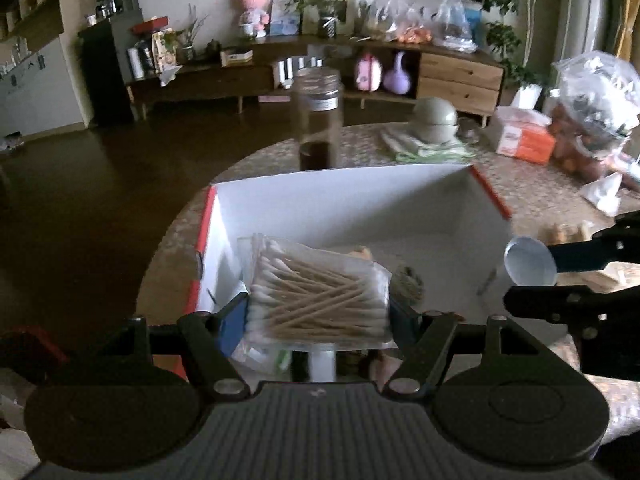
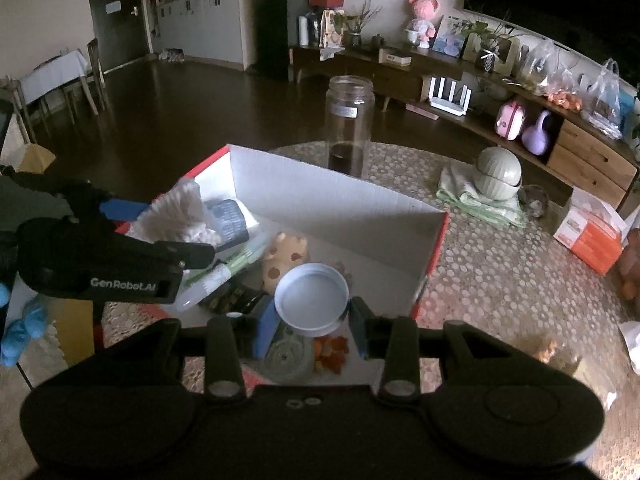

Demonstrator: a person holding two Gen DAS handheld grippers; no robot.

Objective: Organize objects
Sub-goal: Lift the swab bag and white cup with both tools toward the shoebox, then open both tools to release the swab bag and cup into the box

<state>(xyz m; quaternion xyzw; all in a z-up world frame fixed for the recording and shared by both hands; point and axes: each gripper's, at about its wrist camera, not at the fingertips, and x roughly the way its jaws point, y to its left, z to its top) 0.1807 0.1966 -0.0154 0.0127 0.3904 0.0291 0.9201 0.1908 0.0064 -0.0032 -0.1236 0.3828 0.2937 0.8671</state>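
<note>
Swab packet (image 1: 320,292), lid (image 2: 311,298) above box (image 1: 344,184)

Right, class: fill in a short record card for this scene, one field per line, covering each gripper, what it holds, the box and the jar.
left gripper: shut on a bag of cotton swabs, over the box
right gripper: shut on a white lid, over the box
box: white inside, red outside, open, holding assorted small items
jar: clear glass, no lid, upright behind the box
surface: round table with patterned cloth

Pink plush toy (image 1: 253,10) on wooden sideboard (image 1: 460,76)
</note>
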